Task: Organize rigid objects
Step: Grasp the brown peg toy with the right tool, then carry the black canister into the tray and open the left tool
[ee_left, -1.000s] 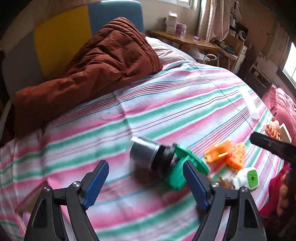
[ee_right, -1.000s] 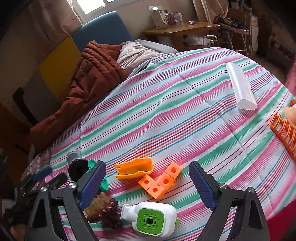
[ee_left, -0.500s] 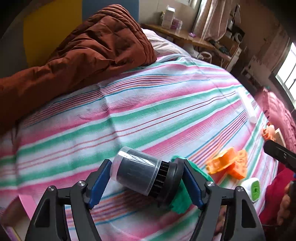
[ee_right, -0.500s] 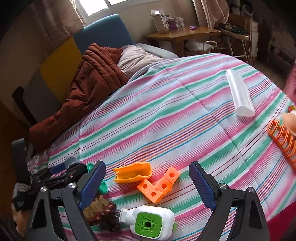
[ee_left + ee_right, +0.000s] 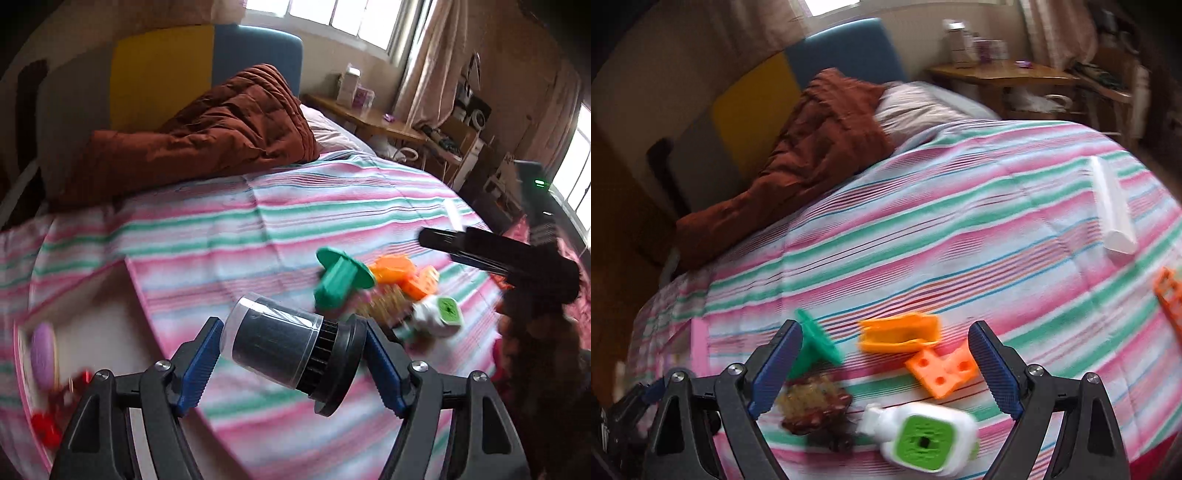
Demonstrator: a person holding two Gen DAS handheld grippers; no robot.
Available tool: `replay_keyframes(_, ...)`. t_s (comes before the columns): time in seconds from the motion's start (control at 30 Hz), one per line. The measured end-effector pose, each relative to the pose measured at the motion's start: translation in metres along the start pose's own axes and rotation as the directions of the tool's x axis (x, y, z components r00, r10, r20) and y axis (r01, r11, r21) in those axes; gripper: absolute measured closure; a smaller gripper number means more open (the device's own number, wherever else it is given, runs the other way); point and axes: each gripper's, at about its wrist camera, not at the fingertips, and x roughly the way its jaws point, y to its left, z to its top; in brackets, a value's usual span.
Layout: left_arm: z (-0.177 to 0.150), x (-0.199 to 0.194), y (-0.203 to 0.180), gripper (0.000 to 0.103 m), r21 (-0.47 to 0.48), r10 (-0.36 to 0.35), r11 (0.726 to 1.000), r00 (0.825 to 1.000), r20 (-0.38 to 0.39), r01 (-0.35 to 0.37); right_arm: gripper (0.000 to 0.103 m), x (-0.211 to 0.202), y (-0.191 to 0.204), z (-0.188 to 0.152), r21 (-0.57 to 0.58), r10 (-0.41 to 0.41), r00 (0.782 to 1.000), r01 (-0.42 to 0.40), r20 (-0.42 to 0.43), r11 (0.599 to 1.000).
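Observation:
My left gripper [image 5: 293, 360] is shut on a dark cylinder with a black ribbed cap [image 5: 284, 345] and holds it above the striped bed. A green flanged piece [image 5: 340, 282] lies just beyond it, also in the right wrist view [image 5: 812, 350]. My right gripper [image 5: 882, 369] is open and empty above an orange clip [image 5: 899, 336], orange cube blocks [image 5: 942, 371], a brown brush [image 5: 812, 404] and a white and green device [image 5: 923, 439].
A pink-edged tray [image 5: 85, 321] with a purple item [image 5: 42, 354] lies at the left. A white tube [image 5: 1112, 206] and an orange rack [image 5: 1169, 295] lie at the right. A brown quilt [image 5: 207, 140] is heaped at the bed's head.
My left gripper closed on the dark cylinder and lifted it off the bed, swinging left toward the tray. The right gripper shifted slightly and stays open.

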Motion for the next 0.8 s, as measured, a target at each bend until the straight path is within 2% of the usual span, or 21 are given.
replay_keyframes(0.07, -0.012, -0.009, 0.002, 0.027, -0.031, -0.011, 0.999, 1.0, -0.002, 0.011, 0.011, 0.005, 0.013, -0.004, -0.054, 0.051, 0.998, -0.053, -0.033, 0.997)
replay_keyframes(0.17, -0.03, -0.022, 0.005, 0.027, -0.072, -0.03, 0.997, 1.0, 0.001, 0.03, 0.011, 0.016, 0.037, -0.015, -0.172, 0.063, 0.993, -0.079, -0.099, 0.982)
replay_keyframes(0.3, -0.048, -0.04, 0.003, 0.027, -0.096, -0.03, 0.995, 0.999, 0.02, 0.031, 0.011, 0.034, 0.051, -0.034, -0.274, 0.01, 0.983, -0.062, -0.185, 0.96)
replay_keyframes(0.5, -0.07, -0.06, 0.006, 0.027, -0.107, -0.013, 0.994, 0.999, 0.033, 0.016, 0.011, 0.054, 0.064, -0.047, -0.373, -0.033, 0.967, -0.065, -0.251, 0.925)
replay_keyframes(0.53, -0.072, -0.063, 0.008, 0.027, -0.109, -0.009, 0.994, 0.999, 0.033, 0.012, 0.014, 0.057, 0.066, -0.052, -0.405, -0.057, 0.966, -0.051, -0.252, 0.913)
replay_keyframes(0.57, -0.075, -0.066, 0.01, 0.027, -0.115, -0.005, 0.993, 0.999, 0.034, 0.009, 0.032, 0.059, 0.069, -0.056, -0.441, -0.084, 0.965, -0.035, -0.248, 0.897)
replay_keyframes(0.6, -0.079, -0.069, 0.013, 0.027, -0.121, -0.001, 0.993, 0.999, 0.035, 0.006, 0.037, 0.061, 0.071, -0.06, -0.464, -0.099, 0.962, -0.032, -0.254, 0.885)
replay_keyframes(0.7, -0.09, -0.077, 0.02, 0.027, -0.143, 0.015, 0.99, 0.999, 0.036, -0.01, 0.04, 0.062, 0.074, -0.066, -0.508, -0.132, 0.964, -0.003, -0.229, 0.861)
replay_keyframes(0.8, -0.1, -0.084, 0.025, 0.027, -0.14, 0.063, 0.988, 0.997, 0.041, -0.056, 0.041, 0.063, 0.073, -0.067, -0.505, -0.13, 0.962, -0.009, -0.239, 0.863)
